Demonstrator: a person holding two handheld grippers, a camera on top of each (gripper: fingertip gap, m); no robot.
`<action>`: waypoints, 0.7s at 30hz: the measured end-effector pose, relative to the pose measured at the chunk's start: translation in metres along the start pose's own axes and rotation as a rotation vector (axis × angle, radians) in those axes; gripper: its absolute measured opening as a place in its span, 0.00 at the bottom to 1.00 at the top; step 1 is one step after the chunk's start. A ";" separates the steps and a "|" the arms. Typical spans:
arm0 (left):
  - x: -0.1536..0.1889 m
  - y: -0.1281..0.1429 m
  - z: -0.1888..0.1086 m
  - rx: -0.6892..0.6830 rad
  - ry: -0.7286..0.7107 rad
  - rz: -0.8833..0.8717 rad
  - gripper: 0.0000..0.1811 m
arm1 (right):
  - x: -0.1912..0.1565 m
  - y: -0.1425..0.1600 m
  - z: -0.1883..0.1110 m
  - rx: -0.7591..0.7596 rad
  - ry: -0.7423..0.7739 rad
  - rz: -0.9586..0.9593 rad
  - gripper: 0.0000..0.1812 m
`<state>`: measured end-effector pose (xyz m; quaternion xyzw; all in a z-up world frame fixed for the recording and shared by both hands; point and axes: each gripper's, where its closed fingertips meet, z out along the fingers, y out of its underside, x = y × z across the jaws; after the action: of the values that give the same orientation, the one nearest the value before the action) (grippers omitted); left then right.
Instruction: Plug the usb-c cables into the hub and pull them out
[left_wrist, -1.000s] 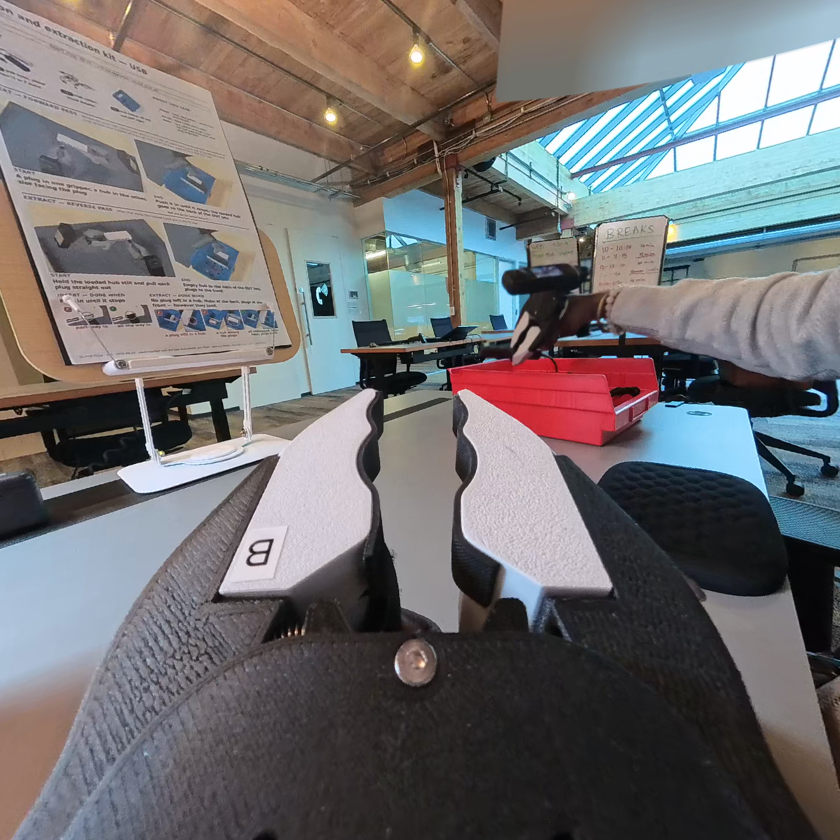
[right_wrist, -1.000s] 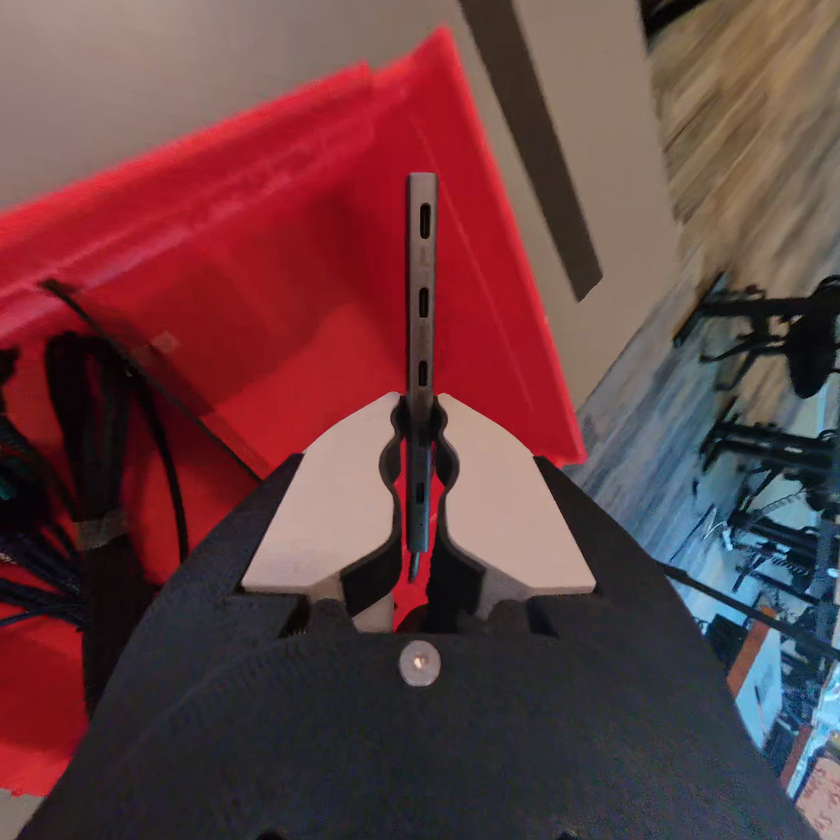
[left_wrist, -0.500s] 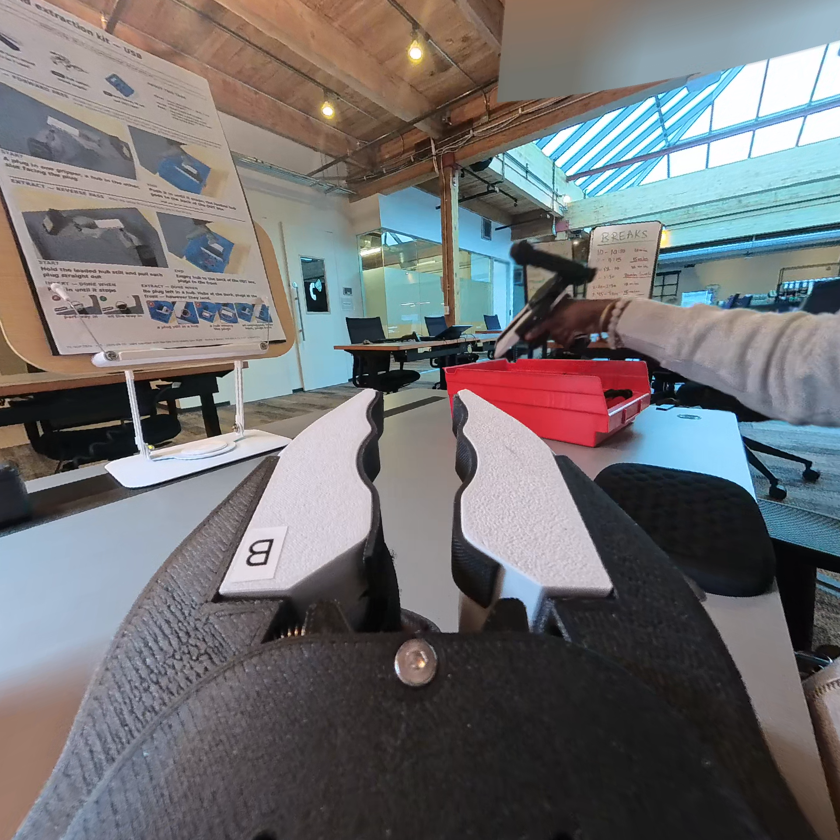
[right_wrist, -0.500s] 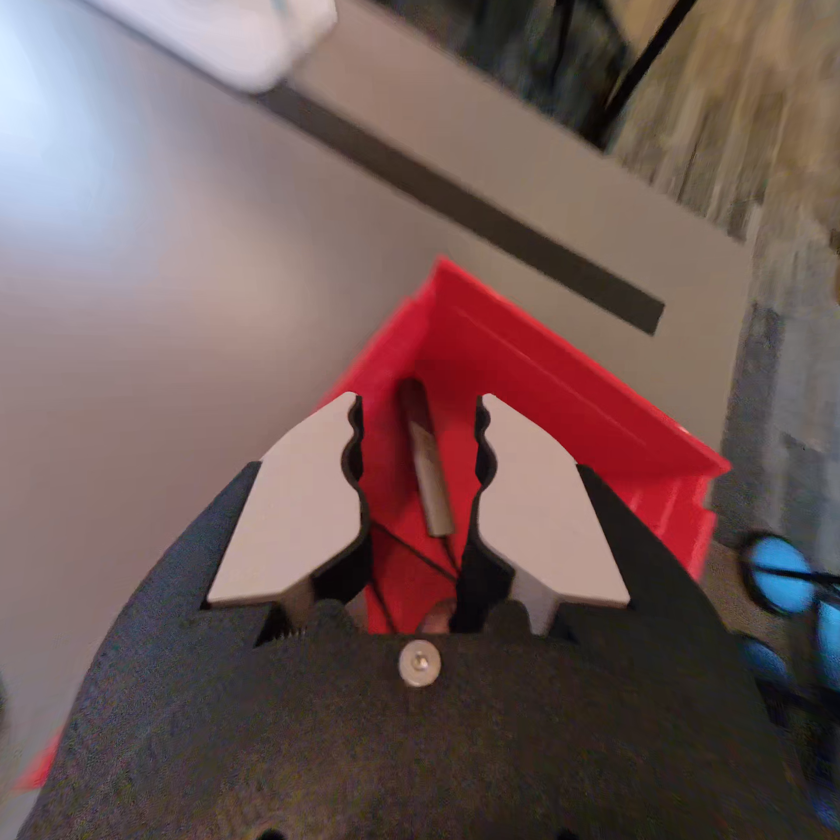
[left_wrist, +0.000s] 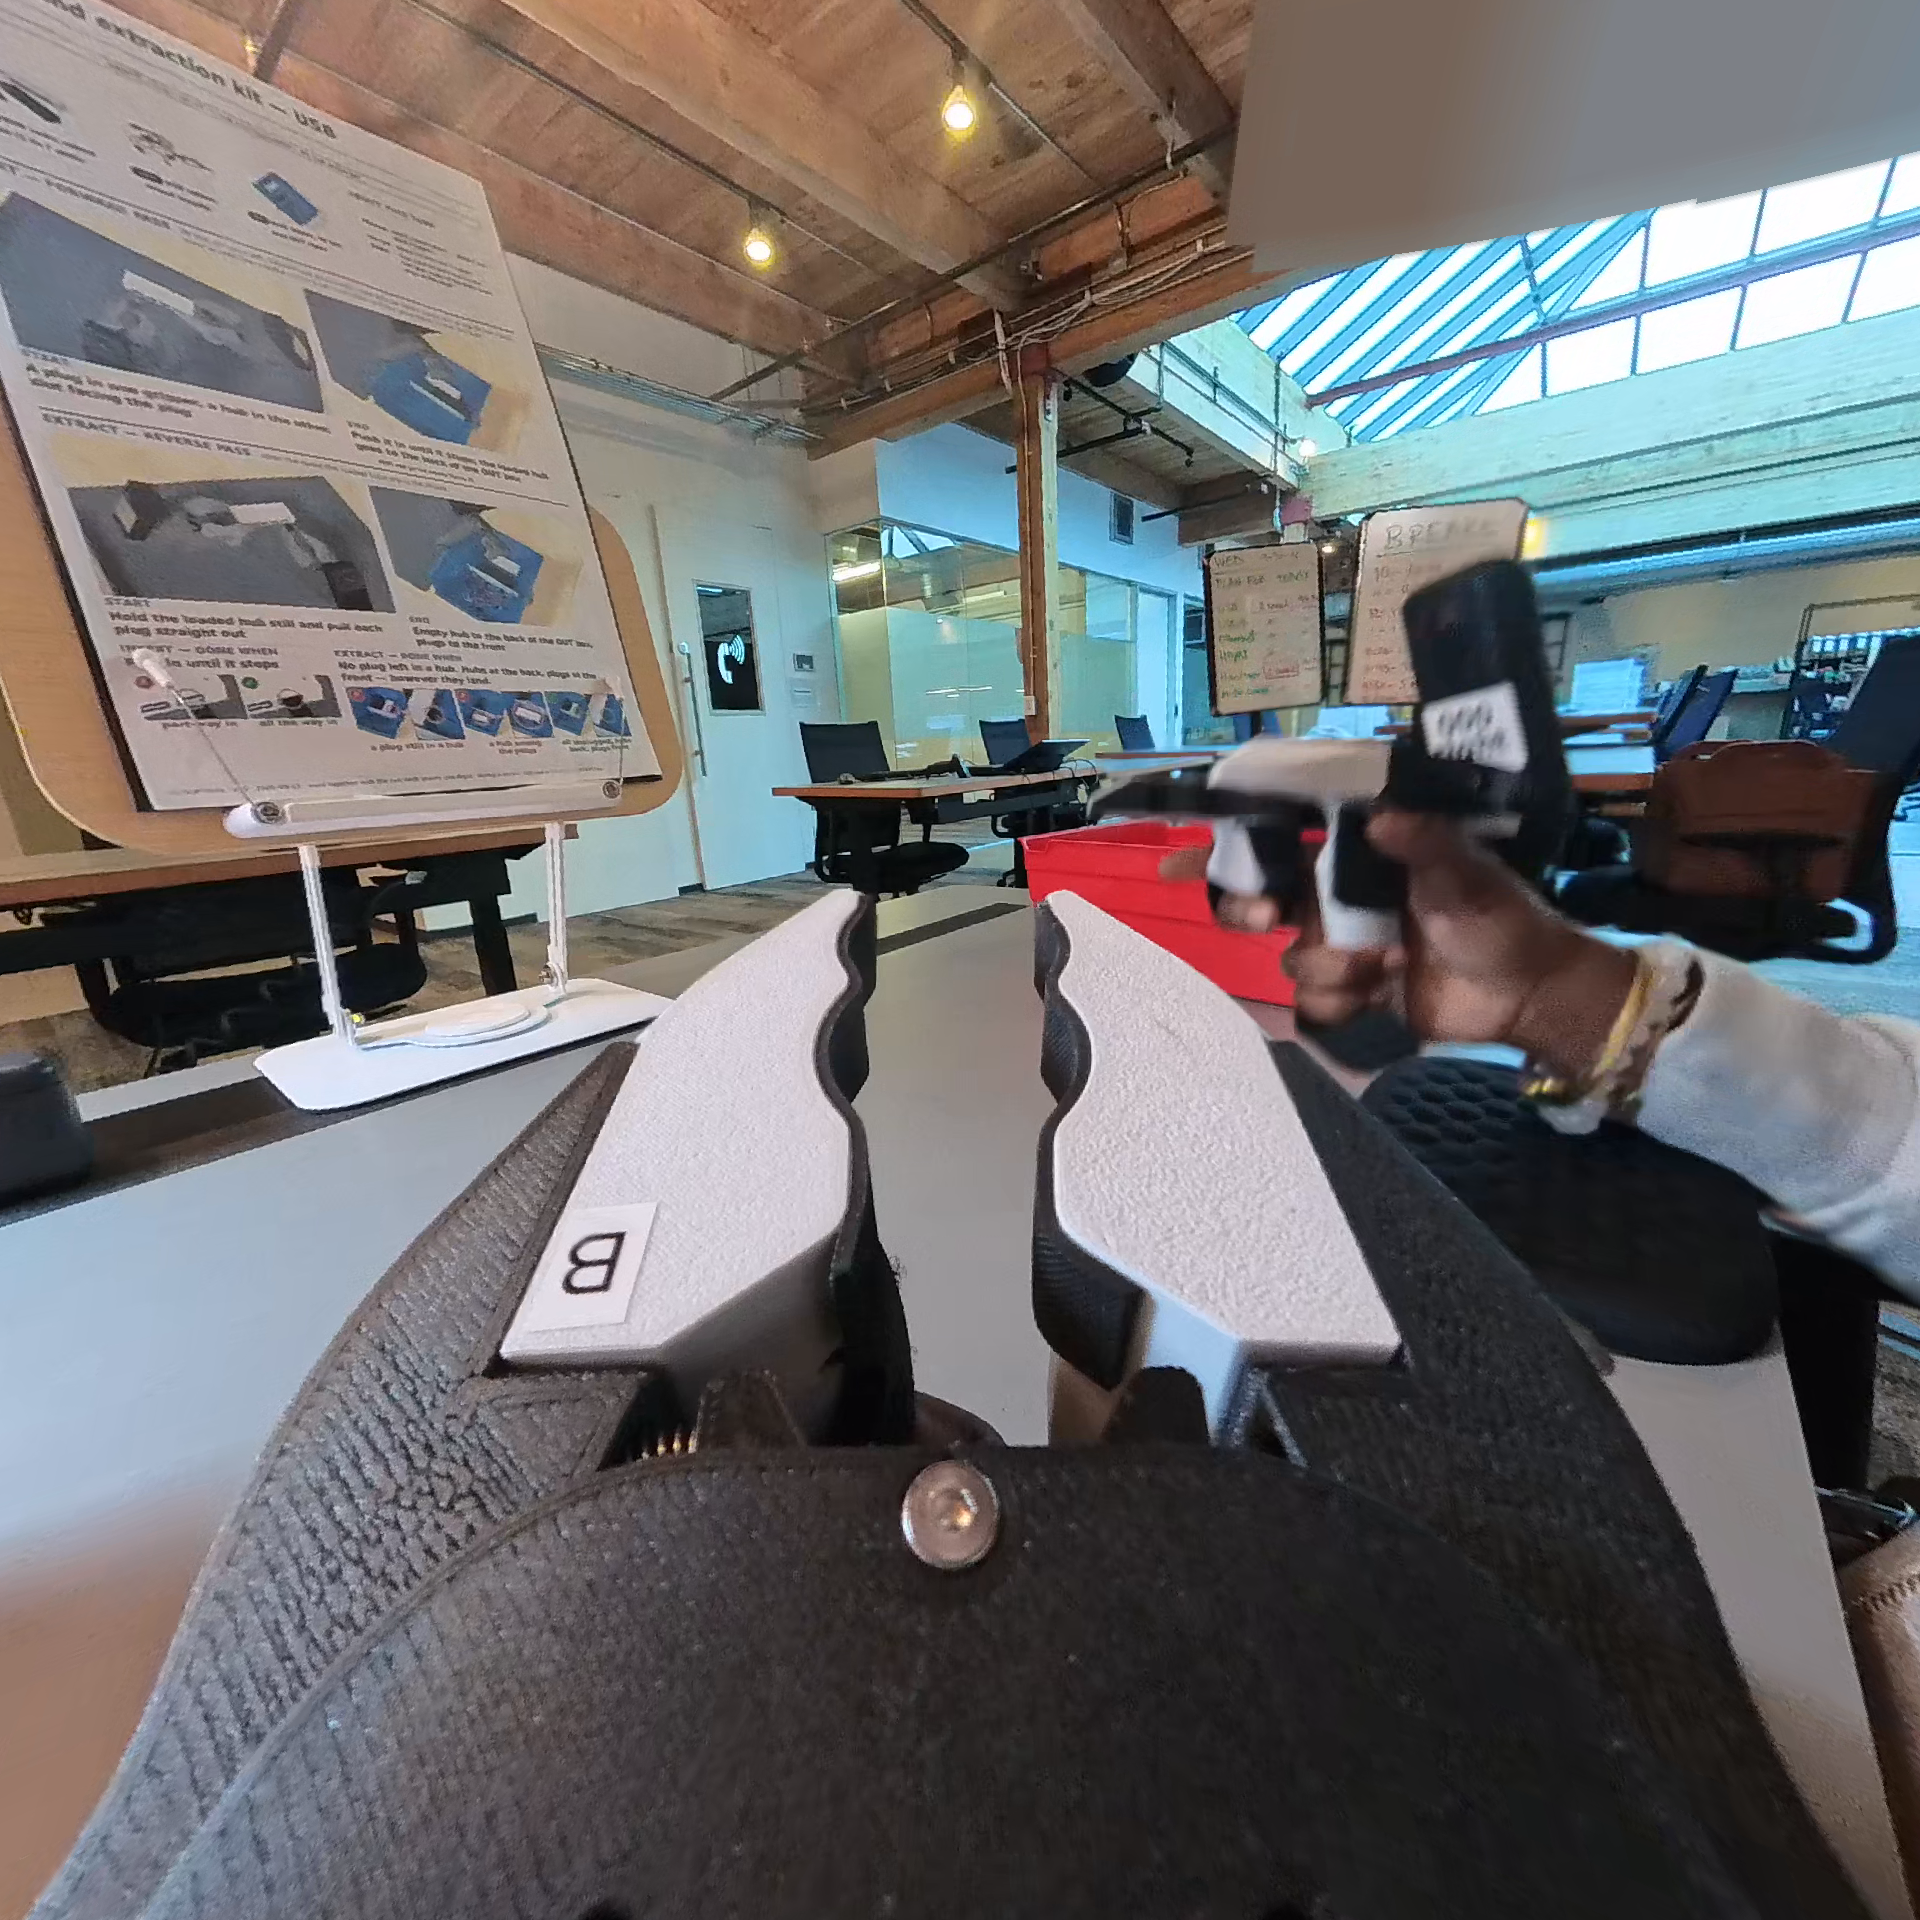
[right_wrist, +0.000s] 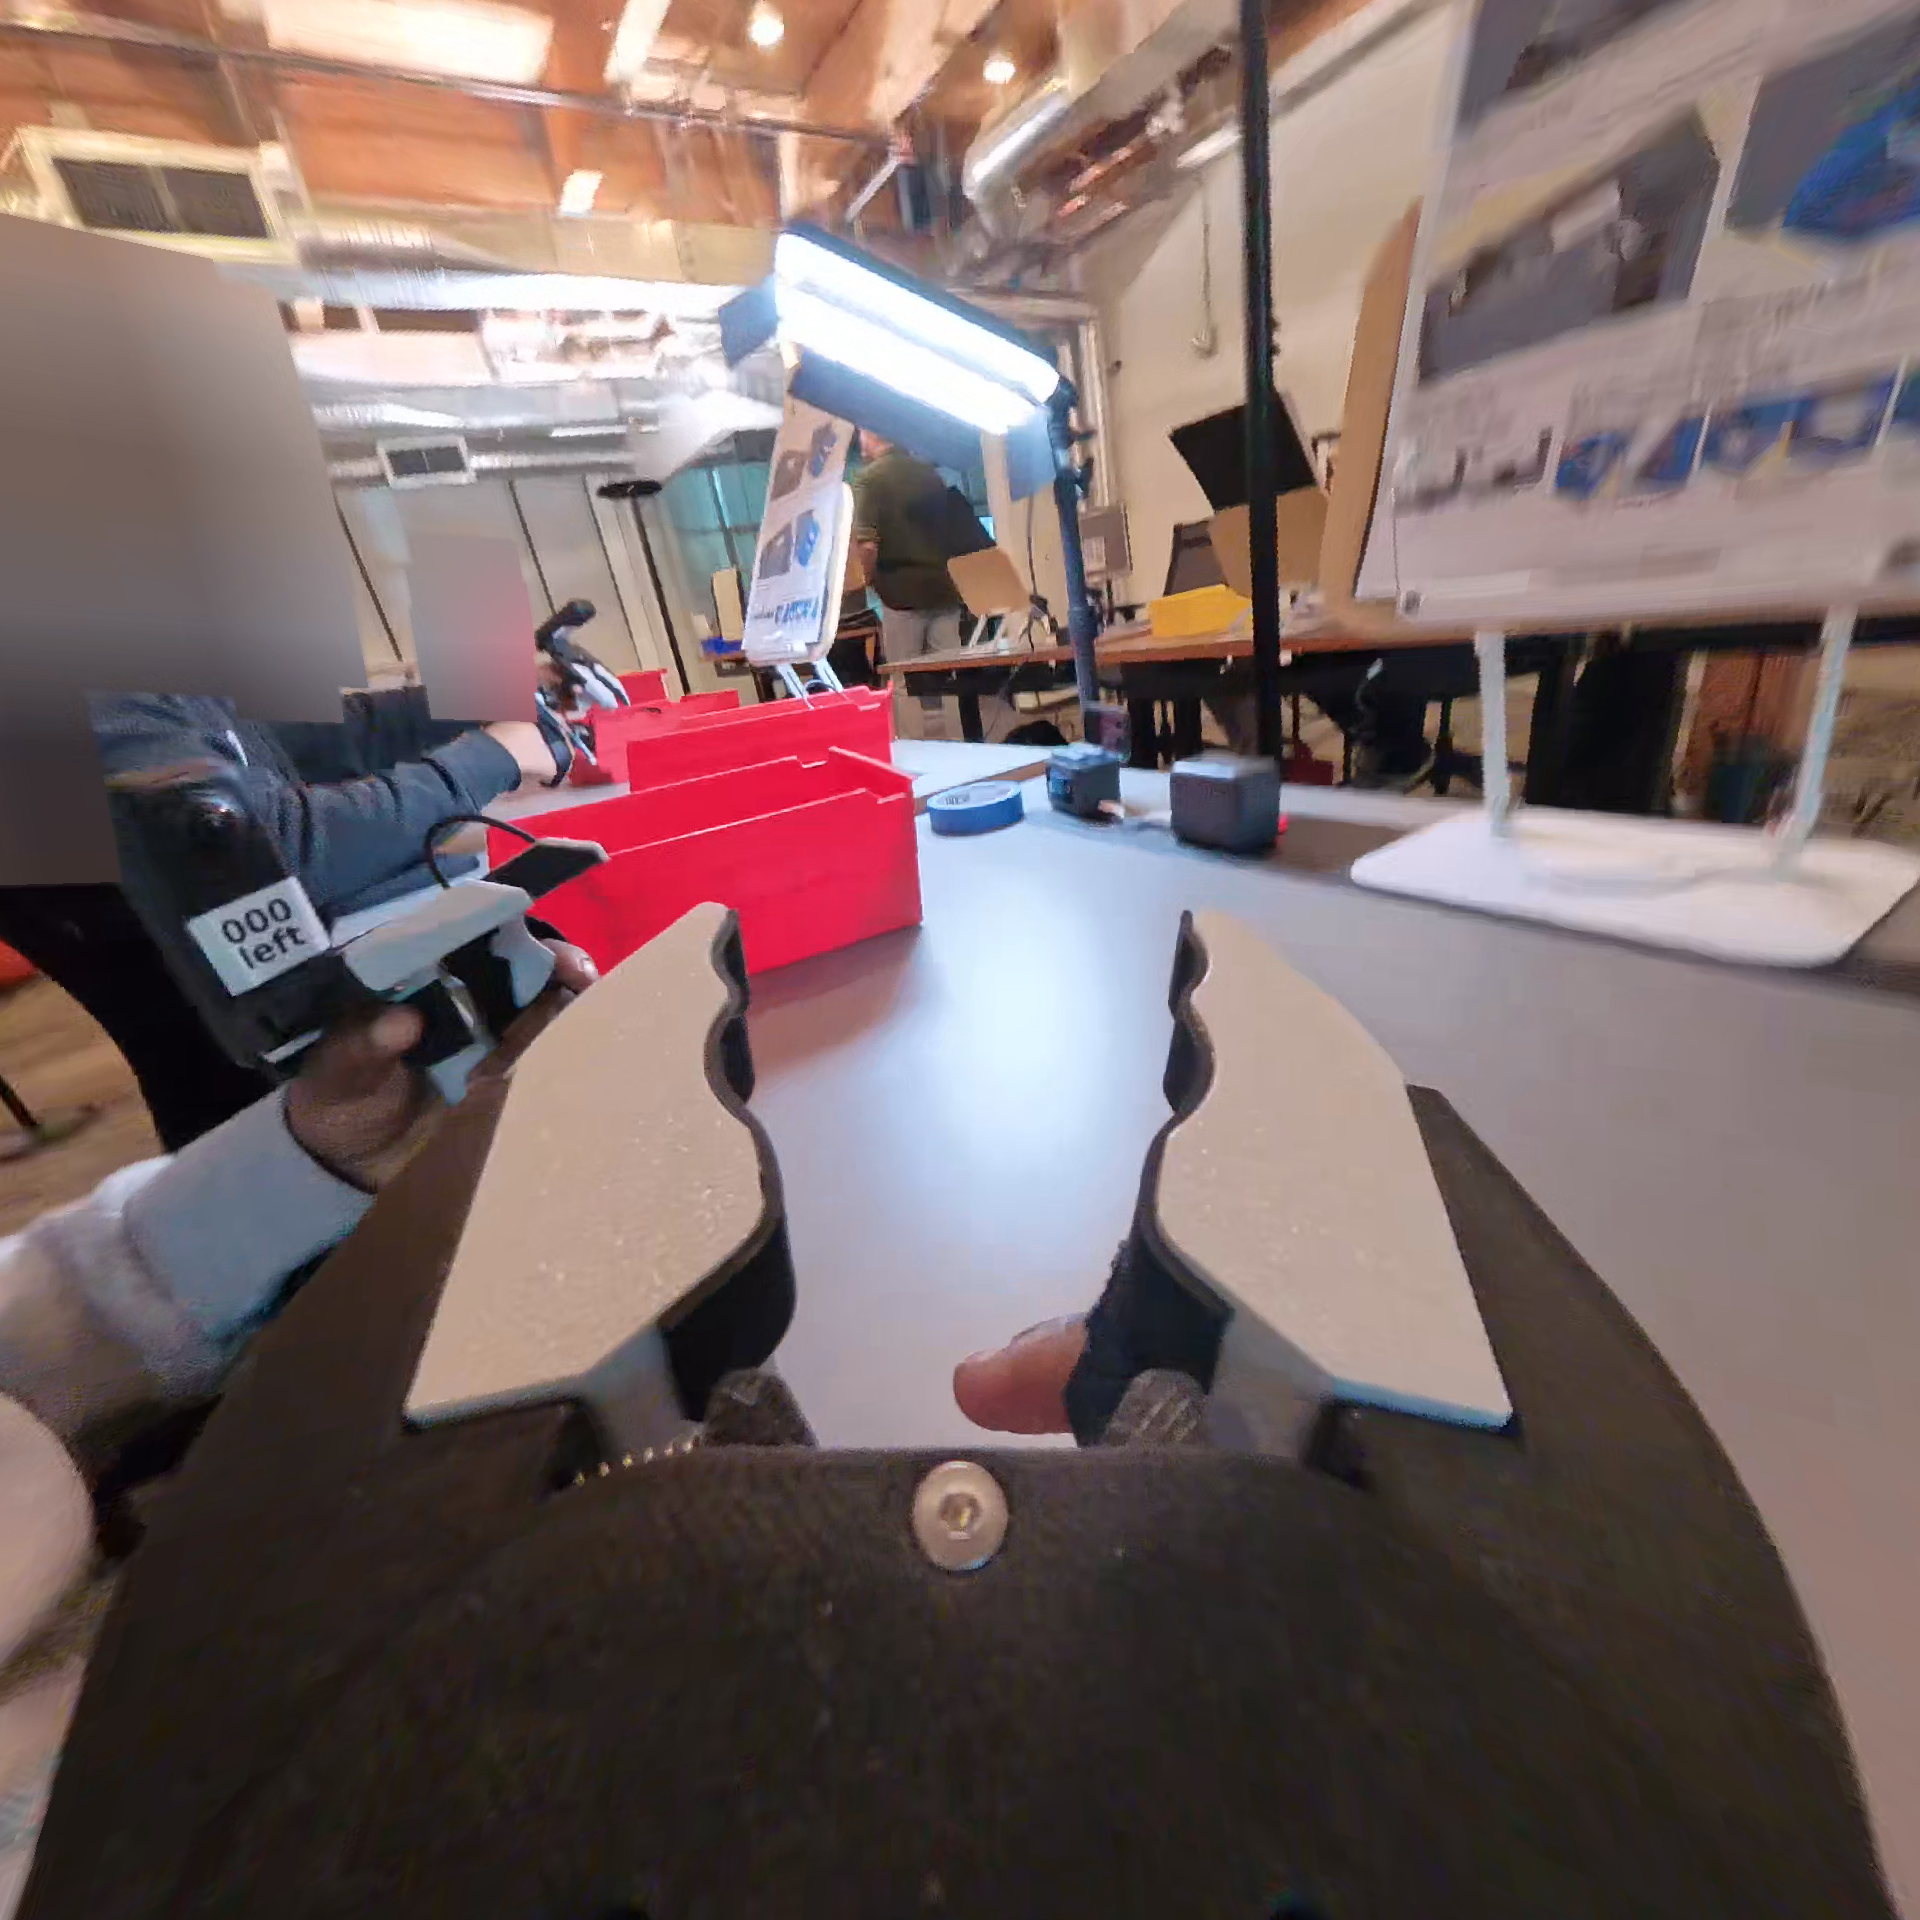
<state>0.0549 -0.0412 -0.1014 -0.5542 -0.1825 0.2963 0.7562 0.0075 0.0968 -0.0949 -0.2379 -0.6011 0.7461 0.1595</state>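
My left gripper (left_wrist: 951, 914) is open and empty, low over the grey table (left_wrist: 208, 1351). My right gripper (right_wrist: 956, 935) is open wide and empty, also low over the table; the holder's fingertip (right_wrist: 1018, 1392) shows behind its fingers. The red bin (left_wrist: 1122, 883) stands ahead to the right in the left wrist view and ahead to the left in the right wrist view (right_wrist: 727, 852). The hub and cables are hidden from both views. Each gripper shows in the other's view: the right one (left_wrist: 1143, 795), blurred, in front of the bin, and the left one (right_wrist: 540, 864) at the left edge.
An instruction board on a white stand (left_wrist: 457, 1039) is at the back left and also shows in the right wrist view (right_wrist: 1621, 894). A blue tape roll (right_wrist: 975, 808) and two small dark boxes (right_wrist: 1224, 800) sit behind the bin. More red bins (right_wrist: 748, 732) and another person's arm (right_wrist: 395, 790) are farther back. A black mesh chair back (left_wrist: 1579, 1195) is right.
My right gripper opened and dropped the hub into the red bin, then swung up and away to face across the table. My left gripper has barely moved.
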 end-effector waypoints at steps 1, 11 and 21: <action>0.000 0.000 0.000 -0.001 0.002 -0.006 0.16 | -0.005 0.010 0.004 -0.027 -0.026 0.044 0.46; -0.006 -0.150 -0.074 0.162 -0.023 0.330 0.27 | -0.008 0.012 0.006 -0.036 -0.044 -0.011 0.45; -0.228 -0.058 -0.195 -0.877 -0.311 0.618 0.15 | -0.015 0.004 0.003 0.016 -0.125 0.070 0.44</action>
<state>0.0141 -0.3445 -0.0965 -0.7944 -0.2273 0.4787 0.2968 0.0184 0.0853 -0.0958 -0.2105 -0.5953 0.7693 0.0973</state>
